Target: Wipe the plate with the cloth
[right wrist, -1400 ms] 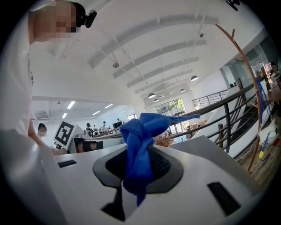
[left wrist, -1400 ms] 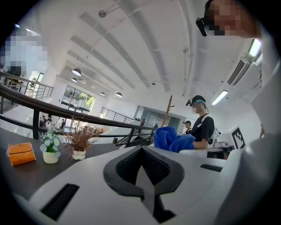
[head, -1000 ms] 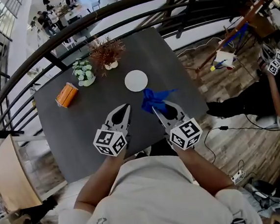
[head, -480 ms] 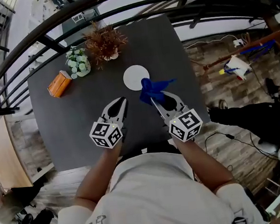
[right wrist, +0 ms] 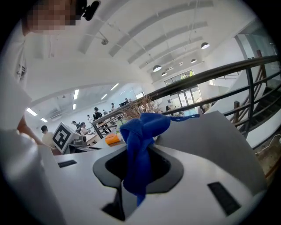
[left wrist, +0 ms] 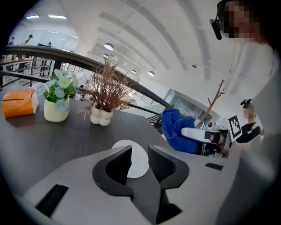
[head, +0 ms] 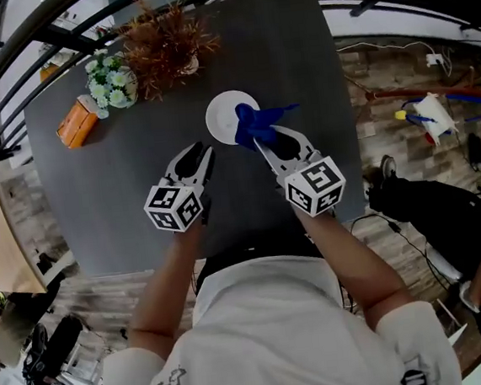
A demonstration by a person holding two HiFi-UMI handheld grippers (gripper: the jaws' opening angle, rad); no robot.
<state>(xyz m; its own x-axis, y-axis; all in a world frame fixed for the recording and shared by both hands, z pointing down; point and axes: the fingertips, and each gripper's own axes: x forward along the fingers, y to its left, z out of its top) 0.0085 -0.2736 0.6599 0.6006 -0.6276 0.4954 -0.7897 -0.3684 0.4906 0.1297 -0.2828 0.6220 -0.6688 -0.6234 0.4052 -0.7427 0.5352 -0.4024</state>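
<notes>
A small round white plate [head: 223, 115] lies on the dark grey table [head: 123, 207]. My right gripper [head: 259, 141] is shut on a bunched blue cloth [head: 256, 122], which hangs over the plate's right edge. In the right gripper view the cloth [right wrist: 139, 136] is pinched between the jaws and stands up above them. My left gripper [head: 200, 154] sits just short of the plate on its near left. Its jaws have just been opening and stand apart with nothing between them. The left gripper view shows the plate [left wrist: 137, 161] through that gap and the cloth [left wrist: 178, 131] off to the right.
At the table's far left are an orange box [head: 77, 125], a white vase of pale flowers [head: 111, 83] and a pot of dried brown twigs [head: 163, 44]. A dark railing runs behind the table. Wooden floor with cables lies to the right.
Both grippers have moved forward and down towards the plate. The cloth now overlaps the plate's right edge. The left jaws, shut before, now stand apart.
</notes>
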